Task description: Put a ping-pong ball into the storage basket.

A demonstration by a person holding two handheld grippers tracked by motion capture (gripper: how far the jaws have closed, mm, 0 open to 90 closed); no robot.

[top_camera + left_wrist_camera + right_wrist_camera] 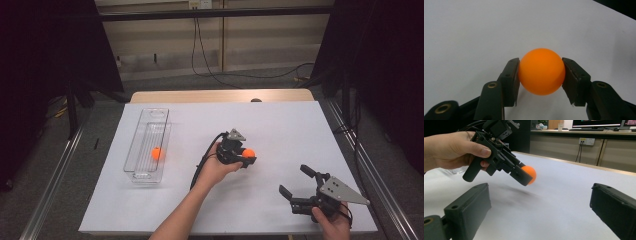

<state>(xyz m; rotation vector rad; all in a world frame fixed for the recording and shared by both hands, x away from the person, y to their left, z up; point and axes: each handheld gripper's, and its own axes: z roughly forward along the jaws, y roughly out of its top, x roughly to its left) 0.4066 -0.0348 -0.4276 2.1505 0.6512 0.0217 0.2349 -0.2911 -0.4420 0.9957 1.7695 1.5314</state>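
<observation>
White paper covers the desk (280, 125), and dark curtains hang on both sides of the room. Near the middle of the desk, the left hand-held gripper (246, 156) is clamped on an orange ball (248, 153). In the left gripper view the two black pads press on both sides of the ball (541, 71), and the white desk lies behind it. In the right gripper view the ball is up off the desk, with a soft shadow under it. A hand (454, 150) holds the handle of that hand-held gripper.

A clear plastic box (148, 145) sits well to the left of the held ball. A second orange ball (157, 153) lies inside the box, toward its near end.

The right hand-held gripper (295, 184) is to the right of the held ball and closer to the person, low over the desk. Its jaws are wide apart and nothing is between them
</observation>
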